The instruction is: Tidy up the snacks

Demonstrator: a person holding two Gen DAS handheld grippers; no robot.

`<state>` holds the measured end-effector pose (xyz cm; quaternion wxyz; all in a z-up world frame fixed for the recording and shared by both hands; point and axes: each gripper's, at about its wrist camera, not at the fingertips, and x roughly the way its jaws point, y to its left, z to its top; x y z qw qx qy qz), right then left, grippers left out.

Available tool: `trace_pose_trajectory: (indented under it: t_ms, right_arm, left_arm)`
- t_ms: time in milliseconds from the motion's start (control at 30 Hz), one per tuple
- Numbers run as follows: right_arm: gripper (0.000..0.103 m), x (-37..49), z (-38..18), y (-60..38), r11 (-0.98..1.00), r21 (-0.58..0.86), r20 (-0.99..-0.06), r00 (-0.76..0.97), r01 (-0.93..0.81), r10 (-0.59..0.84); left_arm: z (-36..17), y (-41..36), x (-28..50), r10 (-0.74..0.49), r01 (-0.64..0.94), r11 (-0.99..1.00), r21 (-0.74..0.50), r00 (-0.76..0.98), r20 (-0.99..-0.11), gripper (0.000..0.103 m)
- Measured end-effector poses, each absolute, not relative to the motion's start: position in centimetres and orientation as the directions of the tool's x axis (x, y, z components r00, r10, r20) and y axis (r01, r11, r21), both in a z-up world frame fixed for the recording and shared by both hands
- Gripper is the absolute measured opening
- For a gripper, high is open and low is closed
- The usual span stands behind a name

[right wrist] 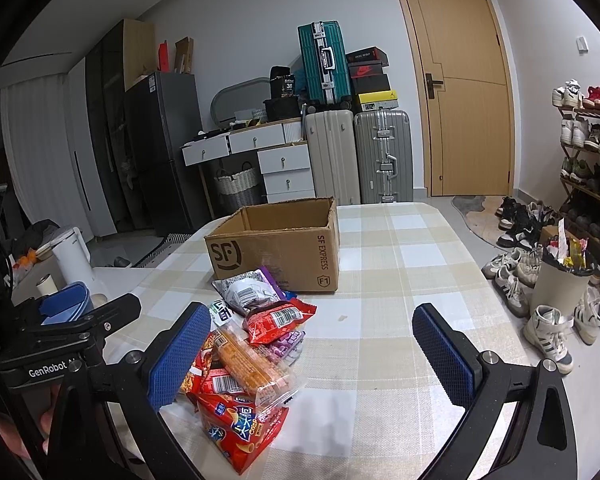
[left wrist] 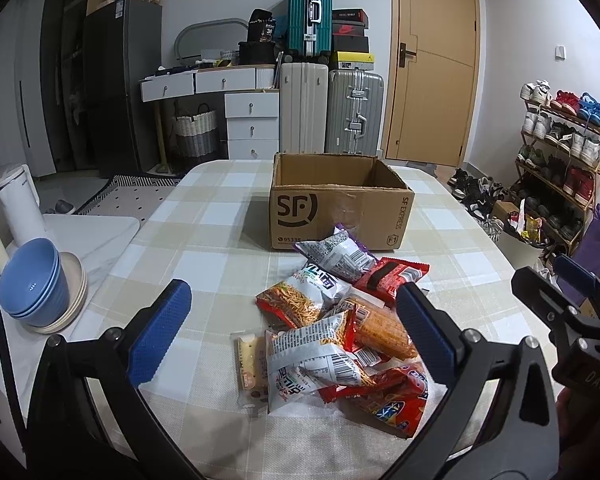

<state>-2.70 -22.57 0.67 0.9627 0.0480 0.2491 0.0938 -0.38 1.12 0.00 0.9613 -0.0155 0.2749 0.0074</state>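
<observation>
A pile of snack packets (left wrist: 332,332) lies on the checked tablecloth, seen again as the snack pile (right wrist: 248,360) in the right wrist view. It includes a clear-wrapped corn cob (left wrist: 384,330), grey-white noodle bags and red chip bags. Behind it stands an open, empty-looking cardboard box (left wrist: 336,204), the same box (right wrist: 276,244) at centre left for the right camera. My left gripper (left wrist: 296,332) hovers open above the near part of the pile. My right gripper (right wrist: 312,356) is open too, over bare cloth just right of the pile. Its black body (left wrist: 572,316) shows at the left view's right edge.
Stacked blue bowls (left wrist: 34,284) on plates and a white kettle (left wrist: 18,204) sit on a side counter to the left. A bin (right wrist: 560,280), scattered shoes and a shoe rack (right wrist: 592,152) stand right of the table. Suitcases, drawers and a door are behind.
</observation>
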Motion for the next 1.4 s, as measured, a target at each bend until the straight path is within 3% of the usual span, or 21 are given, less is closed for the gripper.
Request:
trace_pose_trajectory:
  t_ms: [700, 867, 1000, 1200, 1400]
  right_arm:
    - [0.103, -2.9, 0.3, -22.2, 0.978, 0.12, -0.473, 0.856, -0.171, 0.208]
    - [0.103, -2.4, -0.1, -22.0, 0.975, 0.13, -0.509, 0.832, -0.179, 0.221]
    - [0.103, -1.3, -1.5, -21.5, 0.95, 0.195, -0.582, 0.751, -0.242, 0.311]
    - [0.103, -0.9, -3.3, -19.2, 0.916, 0.216, -0.647, 0.653, -0.338, 0.393]
    - [0.103, -0.8, -4.5, -17.6, 0.899, 0.203, -0.688, 0.596, -0.389, 0.413]
  left_arm:
    - [-0.3, 1.3, -0.3, 0.004, -0.023, 0.999, -0.029, 0.839, -0.545, 0.102]
    - [-0.9, 2.4, 0.1, 0.026, -0.048, 0.999, -0.024, 0.826, -0.564, 0.102]
    - [-2.2, 5.1, 1.5, 0.089, -0.128, 0.992, -0.018, 0.773, -0.629, 0.102]
    - [-4.2, 9.9, 2.2, -0.108, -0.103, 0.961, -0.255, 0.709, -0.696, 0.102]
    - [-5.0, 6.9, 2.7, -0.195, 0.027, 0.97, -0.242, 0.677, -0.709, 0.102]
